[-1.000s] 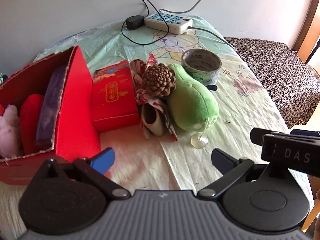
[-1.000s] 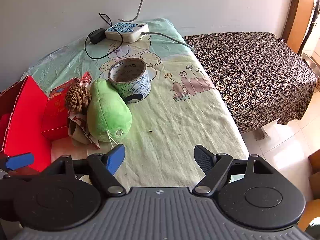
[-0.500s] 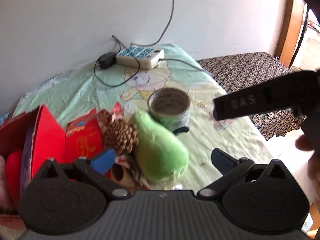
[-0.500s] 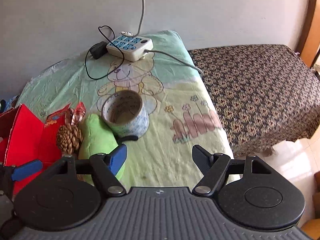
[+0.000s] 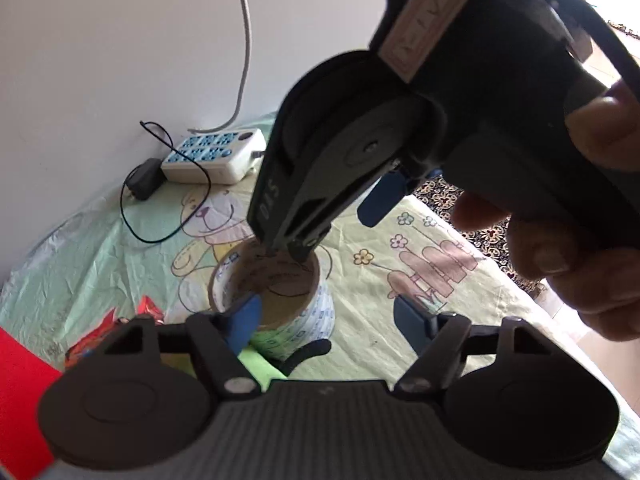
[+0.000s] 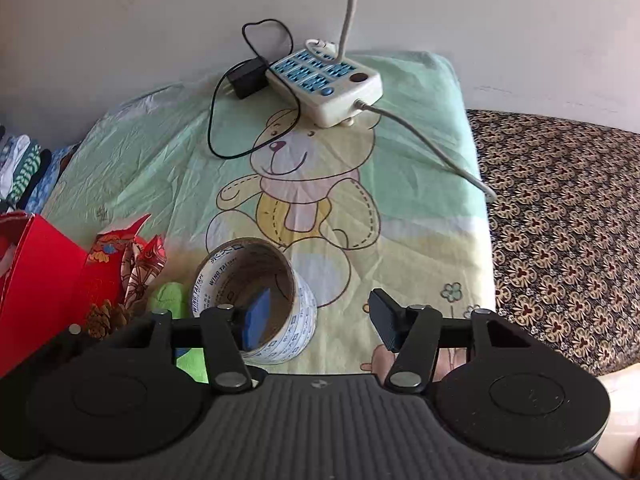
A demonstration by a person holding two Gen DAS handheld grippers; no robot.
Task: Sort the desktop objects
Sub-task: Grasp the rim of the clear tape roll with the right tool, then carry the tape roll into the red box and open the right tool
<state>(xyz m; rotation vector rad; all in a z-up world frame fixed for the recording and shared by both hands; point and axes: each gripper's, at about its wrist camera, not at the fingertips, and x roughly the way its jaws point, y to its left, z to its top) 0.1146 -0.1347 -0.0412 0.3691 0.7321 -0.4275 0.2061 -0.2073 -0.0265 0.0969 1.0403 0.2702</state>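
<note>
Right wrist view shows my right tool [image 6: 320, 318] spread wide, straddling the wall of the printed cardboard-core tape roll [image 6: 256, 300] on the desk [image 6: 400, 240], left of centre. Next I would close it. Left tool [image 5: 326, 320] is wide, empty.

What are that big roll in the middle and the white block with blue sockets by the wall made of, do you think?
The roll of printed packing tape looks like glossy plastic film wound on a brown cardboard core: the inner wall is matte tan, the outside shiny with blue lettering. The white power strip with blue sockets appears to be hard moulded plastic, smooth with rounded corners and a faint sheen.
</note>
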